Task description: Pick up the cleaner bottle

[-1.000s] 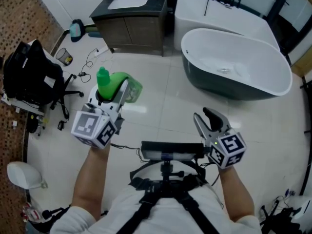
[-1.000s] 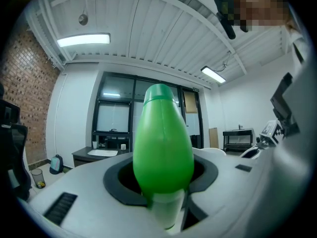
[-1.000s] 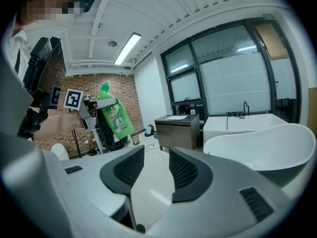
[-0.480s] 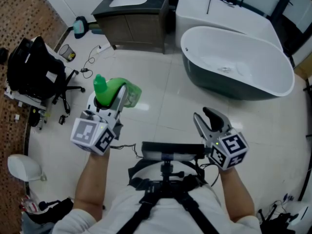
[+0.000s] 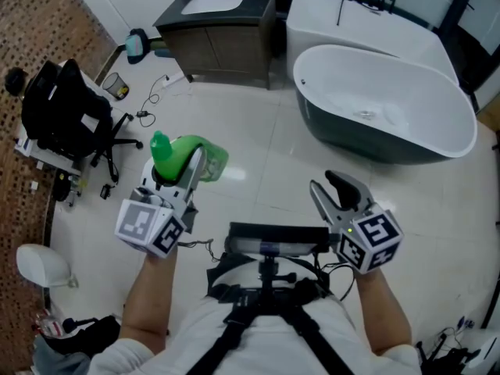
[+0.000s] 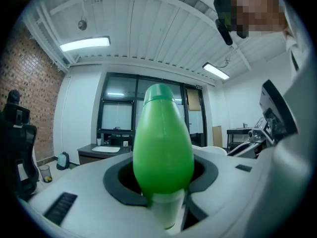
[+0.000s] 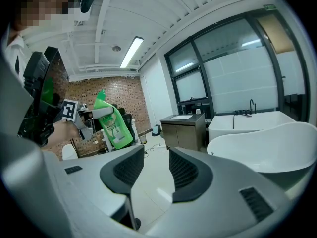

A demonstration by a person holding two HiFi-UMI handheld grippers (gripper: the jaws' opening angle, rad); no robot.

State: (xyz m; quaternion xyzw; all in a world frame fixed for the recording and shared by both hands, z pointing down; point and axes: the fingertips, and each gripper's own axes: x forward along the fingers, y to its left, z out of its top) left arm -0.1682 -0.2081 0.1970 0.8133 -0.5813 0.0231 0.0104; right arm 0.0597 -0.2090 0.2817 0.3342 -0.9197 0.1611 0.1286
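From the head view, your left tool (image 5: 176,170) is clamped on the green cleaner bottle (image 5: 191,151), a jaw on each side of it, and the bottle is up in the air over the pale tiled floor (image 5: 258,170) on your left side, with its green cap towards the black office chair (image 5: 66,116). Your right tool (image 5: 328,184) is out in front of your right hand with its jaws apart and nothing in them, well apart from the bottle. Further out you've got the bathtub (image 5: 391,108) on the right and the dark vanity cabinet (image 5: 223,45) with its sink at the top. In the left gripper view the cleaner bottle (image 6: 163,143) fills the middle of the shot, standing up between the two dark pads (image 6: 119,180), which press in on its lower part from both sides; the cap is the highest bit, and the sink unit sits small behind it on the left. In the right gripper view the jaws of your right tool (image 7: 156,170) stand open with just bare floor showing through the gap. Off to the left of that shot you can see the cleaner bottle (image 7: 115,125) cap-up and a bit tilted, label facing you, held by the other tool next to its square marker cube (image 7: 71,109), with the tub on the right.
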